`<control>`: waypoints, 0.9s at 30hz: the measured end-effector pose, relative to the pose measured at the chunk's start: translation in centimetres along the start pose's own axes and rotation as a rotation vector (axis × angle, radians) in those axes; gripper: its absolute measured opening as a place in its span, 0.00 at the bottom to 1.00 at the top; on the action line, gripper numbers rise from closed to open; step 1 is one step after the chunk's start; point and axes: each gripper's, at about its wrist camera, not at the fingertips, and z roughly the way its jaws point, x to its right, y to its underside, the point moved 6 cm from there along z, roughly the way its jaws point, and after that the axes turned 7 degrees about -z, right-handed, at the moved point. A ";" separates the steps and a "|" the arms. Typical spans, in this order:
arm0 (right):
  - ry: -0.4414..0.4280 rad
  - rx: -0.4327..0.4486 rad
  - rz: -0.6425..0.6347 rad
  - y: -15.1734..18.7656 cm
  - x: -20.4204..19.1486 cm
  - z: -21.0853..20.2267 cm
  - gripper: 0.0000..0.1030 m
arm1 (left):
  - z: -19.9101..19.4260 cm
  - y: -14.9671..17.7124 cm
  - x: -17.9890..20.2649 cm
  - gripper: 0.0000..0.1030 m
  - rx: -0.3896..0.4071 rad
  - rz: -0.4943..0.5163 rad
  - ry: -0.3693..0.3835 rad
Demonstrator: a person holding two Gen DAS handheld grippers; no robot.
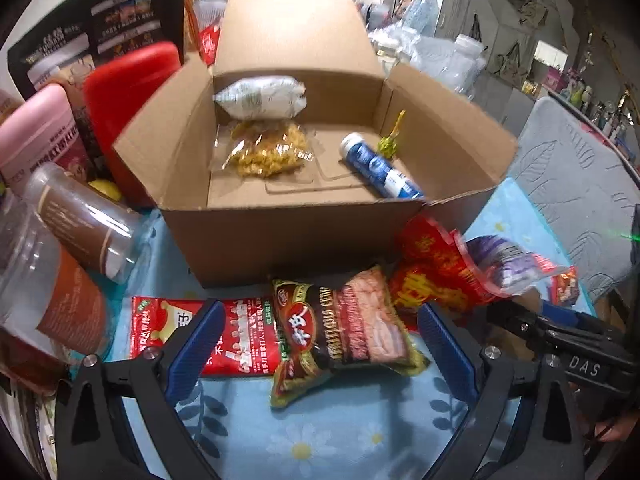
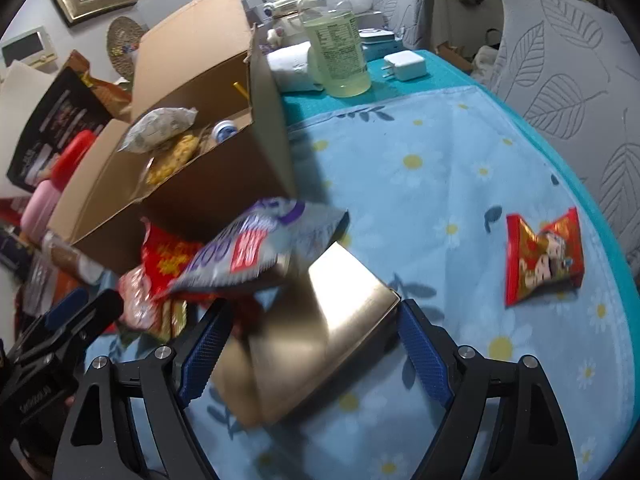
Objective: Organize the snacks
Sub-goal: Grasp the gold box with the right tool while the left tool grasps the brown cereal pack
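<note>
Left gripper [image 1: 320,344]: fingers apart above the brown snack packet [image 1: 344,328], lower centre. Right gripper [image 2: 312,348]: fingers apart, straddling a gold box [image 2: 320,340]; a purple-white packet [image 2: 256,248] overlaps it. Cardboard box [image 1: 288,240] stands behind, bottles [image 1: 80,224] crowding left

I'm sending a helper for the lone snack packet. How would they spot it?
Start at the open cardboard box on the blue daisy tablecloth. Look far right, toward the table's edge: a small red packet with cartoon figures lies alone, away from the pile by the box.
</note>
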 end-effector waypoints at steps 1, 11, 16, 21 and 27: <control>0.013 -0.005 -0.009 -0.1 -0.1 0.3 0.82 | 0.6 0.1 -0.1 0.95 -0.017 0.000 -0.003; 0.052 -0.005 -0.120 1.5 -0.5 0.8 0.67 | 3.7 1.2 0.4 0.95 -0.086 0.051 -0.010; 0.100 0.030 -0.161 2.1 -0.5 -0.2 0.54 | 2.6 1.8 0.7 0.72 -0.088 0.034 -0.002; 0.154 0.037 -0.252 3.1 -1.4 -0.8 0.42 | 1.3 3.3 1.3 0.62 -0.119 0.023 0.032; 0.117 0.030 -0.293 5.0 -2.4 -1.9 0.42 | -0.9 5.6 1.8 0.60 -0.150 0.030 0.076</control>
